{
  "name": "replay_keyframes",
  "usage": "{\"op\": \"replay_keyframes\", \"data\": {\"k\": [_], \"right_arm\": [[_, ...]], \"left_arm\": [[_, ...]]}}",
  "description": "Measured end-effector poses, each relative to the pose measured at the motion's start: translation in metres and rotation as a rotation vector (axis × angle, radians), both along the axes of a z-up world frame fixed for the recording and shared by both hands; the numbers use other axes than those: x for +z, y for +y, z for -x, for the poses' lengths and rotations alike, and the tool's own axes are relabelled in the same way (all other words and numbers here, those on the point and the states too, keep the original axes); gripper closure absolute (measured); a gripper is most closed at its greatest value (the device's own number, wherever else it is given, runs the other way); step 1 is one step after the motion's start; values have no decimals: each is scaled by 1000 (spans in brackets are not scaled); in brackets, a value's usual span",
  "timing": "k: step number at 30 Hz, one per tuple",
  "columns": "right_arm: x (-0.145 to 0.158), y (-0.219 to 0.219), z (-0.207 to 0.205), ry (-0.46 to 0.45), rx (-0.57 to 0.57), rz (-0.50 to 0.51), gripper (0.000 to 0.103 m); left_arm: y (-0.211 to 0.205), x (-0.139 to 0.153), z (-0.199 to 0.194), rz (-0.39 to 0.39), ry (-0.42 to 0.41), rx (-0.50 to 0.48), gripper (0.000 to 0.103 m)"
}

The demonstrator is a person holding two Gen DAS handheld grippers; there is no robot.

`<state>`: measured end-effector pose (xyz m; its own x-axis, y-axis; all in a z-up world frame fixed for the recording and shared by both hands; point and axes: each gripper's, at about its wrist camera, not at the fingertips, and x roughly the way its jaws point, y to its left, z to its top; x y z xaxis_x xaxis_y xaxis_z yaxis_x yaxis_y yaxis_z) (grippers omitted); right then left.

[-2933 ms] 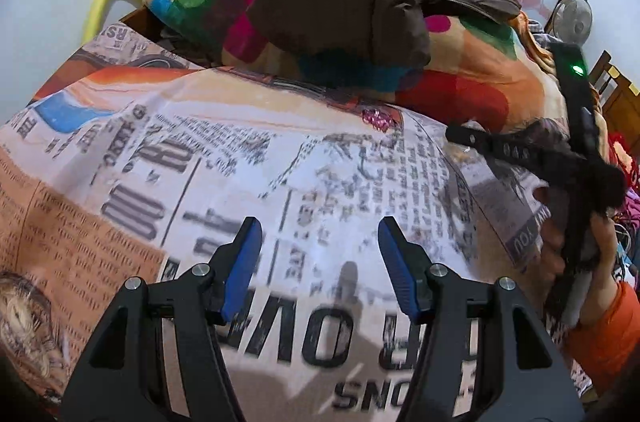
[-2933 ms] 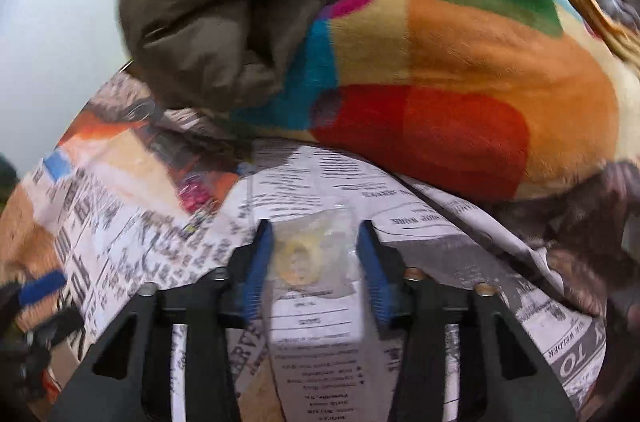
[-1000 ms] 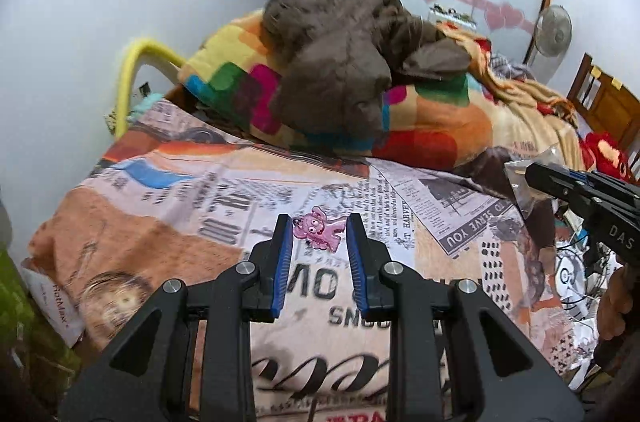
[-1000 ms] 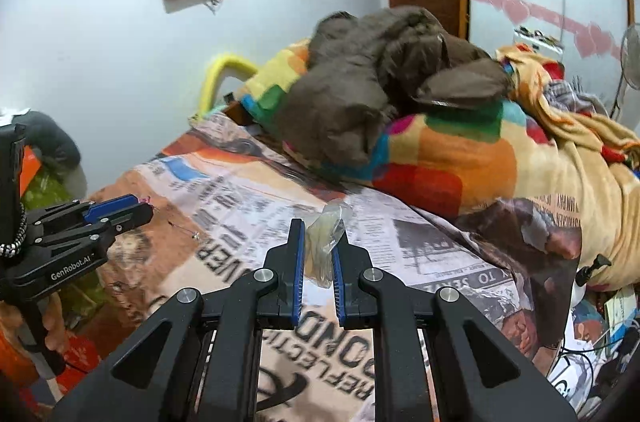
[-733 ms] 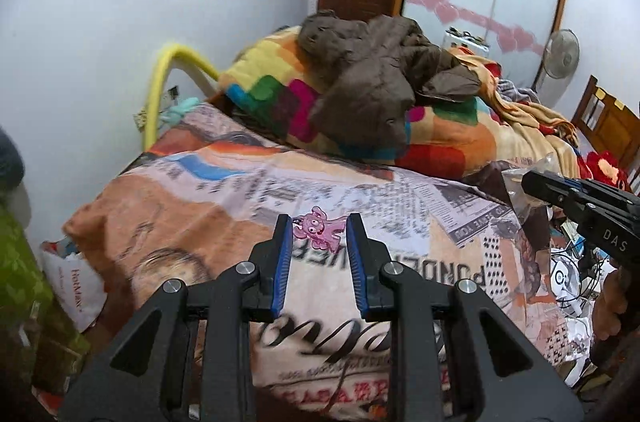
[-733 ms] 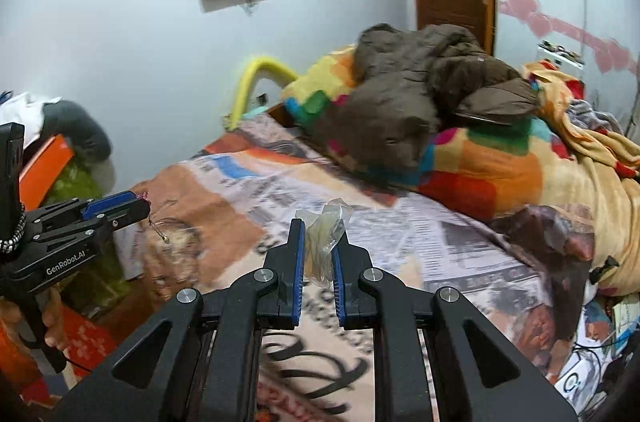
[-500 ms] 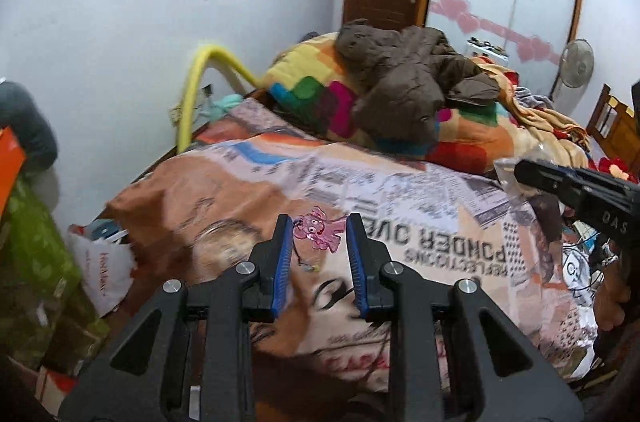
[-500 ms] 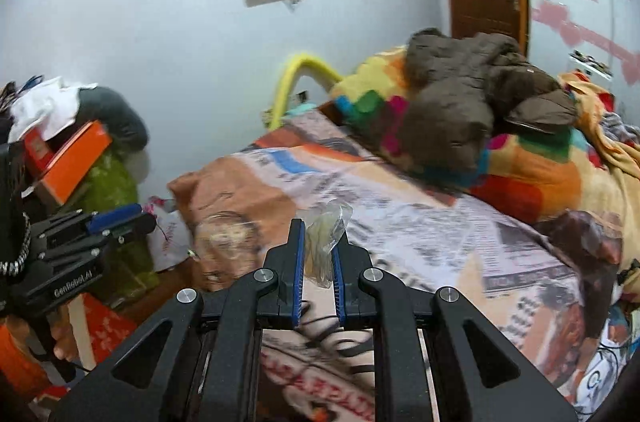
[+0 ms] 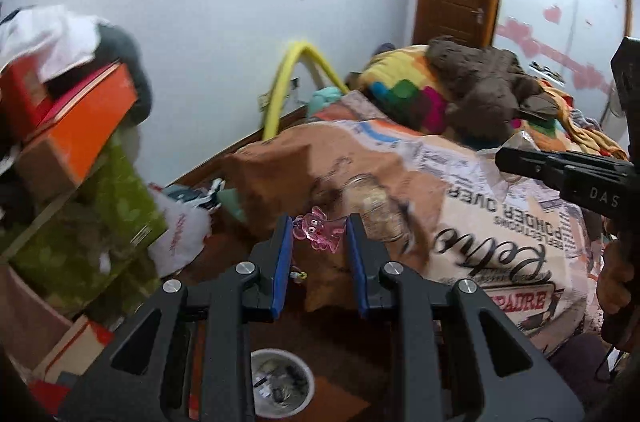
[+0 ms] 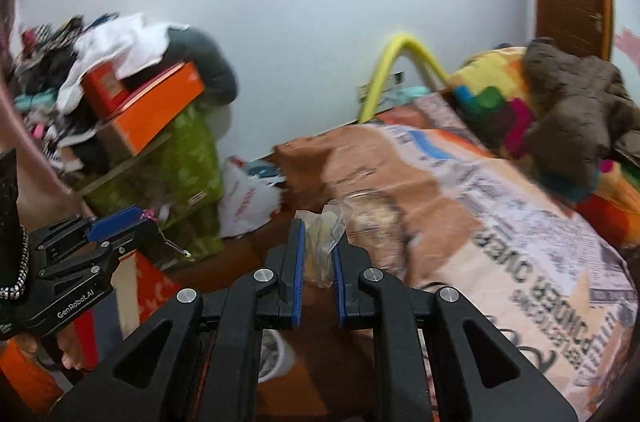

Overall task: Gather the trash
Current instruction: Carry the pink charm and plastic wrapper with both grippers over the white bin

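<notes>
My left gripper (image 9: 320, 226) is shut on a small pink see-through charm (image 9: 319, 233) shaped like a cartoon animal, with a thin chain hanging below it. It hovers past the foot of the bed, above a white trash bucket (image 9: 280, 384) on the floor that holds scraps. My right gripper (image 10: 318, 228) is shut on a crumpled clear plastic wrapper (image 10: 325, 228) with something yellowish inside. The same white bucket (image 10: 276, 354) shows partly behind the right gripper's fingers. In the right wrist view the left gripper (image 10: 120, 216) appears at the left, held by a hand.
The bed (image 9: 480, 206) with a newspaper-print cover lies to the right, with a colourful blanket (image 9: 404, 90) and a brown jacket (image 9: 488, 82) at its head. Stacked orange boxes (image 9: 76, 126), a green bag (image 9: 88, 222) and a white plastic bag (image 9: 180, 238) crowd the left.
Both grippers have swung away from the bed toward its foot and the floor, each still holding its item. The white bucket and the cluttered boxes have come into view.
</notes>
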<state>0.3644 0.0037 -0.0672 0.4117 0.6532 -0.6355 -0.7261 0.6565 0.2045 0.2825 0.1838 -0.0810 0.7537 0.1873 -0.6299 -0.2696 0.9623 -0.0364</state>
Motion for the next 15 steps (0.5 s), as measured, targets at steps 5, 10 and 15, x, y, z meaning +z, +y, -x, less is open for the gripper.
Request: {"op": "replay_keyframes", "data": {"k": [5,10,15], "right_arm": [[-21,49,27,50,101,30,92],[-49,88,47,99,178,77,92],[-88,120,62,177,239,135,92]], "left_arm": [[37,-20,37,36,7,76,77],[70,-57,66,107,34,143,77],[96,-107,84,178,89,209,77]]}}
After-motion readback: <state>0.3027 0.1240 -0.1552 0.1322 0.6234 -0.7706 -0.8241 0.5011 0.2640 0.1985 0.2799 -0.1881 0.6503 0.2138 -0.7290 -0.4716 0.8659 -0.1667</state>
